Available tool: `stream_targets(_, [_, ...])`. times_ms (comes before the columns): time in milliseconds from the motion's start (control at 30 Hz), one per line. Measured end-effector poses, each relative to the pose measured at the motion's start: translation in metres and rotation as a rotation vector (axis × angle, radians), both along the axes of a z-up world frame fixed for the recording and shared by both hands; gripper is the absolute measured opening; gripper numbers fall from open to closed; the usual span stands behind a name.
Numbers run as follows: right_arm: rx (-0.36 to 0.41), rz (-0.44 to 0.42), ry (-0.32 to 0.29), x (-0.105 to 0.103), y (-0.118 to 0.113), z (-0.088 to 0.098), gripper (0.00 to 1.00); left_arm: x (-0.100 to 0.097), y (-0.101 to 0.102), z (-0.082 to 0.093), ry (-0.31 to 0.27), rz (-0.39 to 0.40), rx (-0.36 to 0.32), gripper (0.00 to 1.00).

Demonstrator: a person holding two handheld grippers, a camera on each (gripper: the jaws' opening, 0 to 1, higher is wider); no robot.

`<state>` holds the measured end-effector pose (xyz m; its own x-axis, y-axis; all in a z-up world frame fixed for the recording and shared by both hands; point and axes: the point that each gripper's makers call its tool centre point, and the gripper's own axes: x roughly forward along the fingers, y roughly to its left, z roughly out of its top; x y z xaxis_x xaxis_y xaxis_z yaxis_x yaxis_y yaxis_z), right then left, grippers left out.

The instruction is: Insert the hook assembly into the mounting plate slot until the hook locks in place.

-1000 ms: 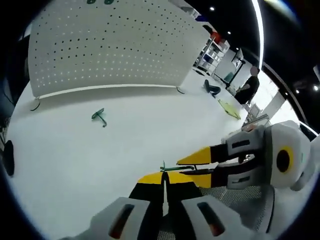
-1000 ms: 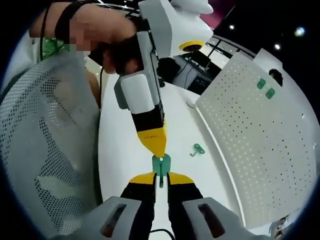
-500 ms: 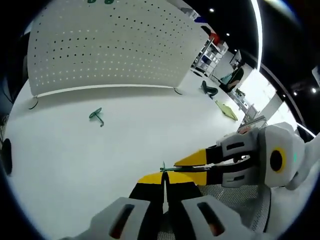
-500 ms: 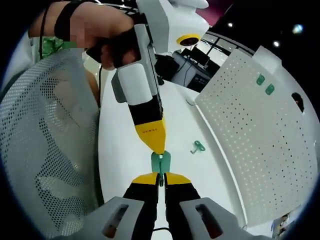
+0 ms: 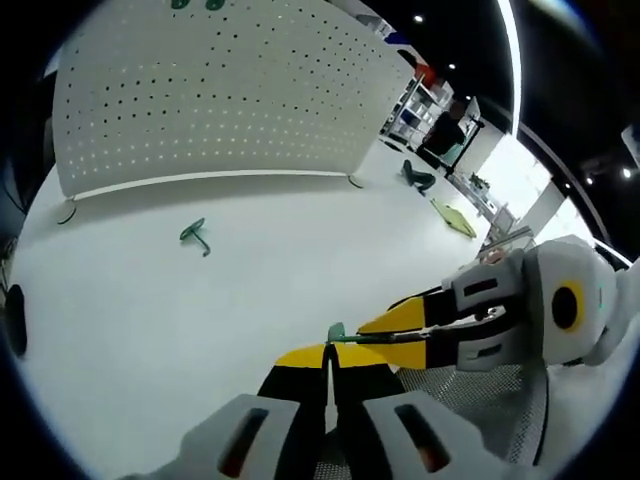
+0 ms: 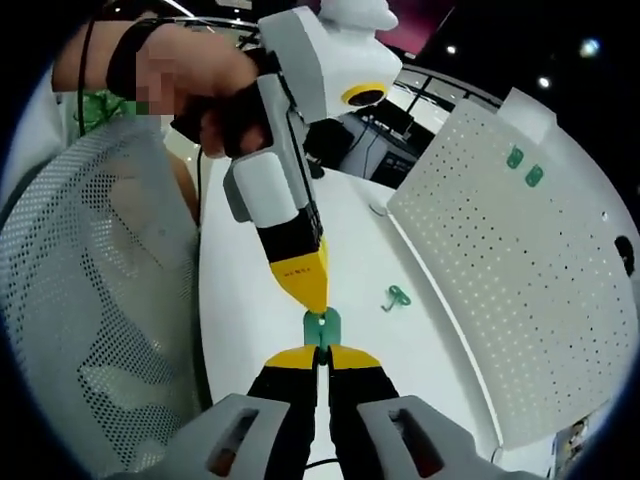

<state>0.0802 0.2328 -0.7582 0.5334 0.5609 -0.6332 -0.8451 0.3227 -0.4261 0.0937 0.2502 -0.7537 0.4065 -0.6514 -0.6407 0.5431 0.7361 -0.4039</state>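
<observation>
**Right gripper view: both tools met on 1 green part above the worktop**

Right gripper view showed your right tool (image 6: 322, 352) pinched narrow on a small green piece (image 6: 321, 327), which I took for the hook assembly or its plate; I could not tell which. Your left tool (image 6: 303, 290) came down from above with its yellow tip touching the top of that piece. In the left gripper view, your left tool (image 5: 328, 357) stood nearly closed, with a thin green part (image 5: 337, 332) at its tips; whether it gripped that part I could not tell.

You appeared to be mid-insertion, 2 tools mating the parts in the air. The next move seemed to call for a straight, aligned push until the hook locked.

A second green hook (image 5: 196, 235) lay loose on the white worktop (image 5: 150, 300), near the pegboard (image 5: 220, 90). 2 green pieces (image 6: 523, 166) sat high on the pegboard. No containers were present.
</observation>
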Motion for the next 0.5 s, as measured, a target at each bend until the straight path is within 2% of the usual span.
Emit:
stream_targets(100, [-0.020, 0.007, -0.004, -0.0004, -0.0003, -0.0009, 0.01, -0.0008, -0.0004, -0.0005, -0.007, -0.008, 0.012, 0.01])
stream_targets(200, [-0.042, 0.012, -0.015, 0.0006, -0.0027, -0.0036, 0.02, -0.0013, -0.0022, 0.0006, -0.005, -0.005, -0.010, 0.01])
stream_targets(433, [-0.031, 0.005, -0.003, 0.0001, -0.0034, -0.0040, 0.02, -0.0028, -0.0041, 0.0014, 0.006, -0.009, -0.018, 0.01])
stream_targets(500, [-0.029, 0.005, -0.002, 0.0003, -0.0030, -0.0035, 0.02, -0.0036, -0.0056, 0.0032, -0.009, -0.021, -0.008, 0.01])
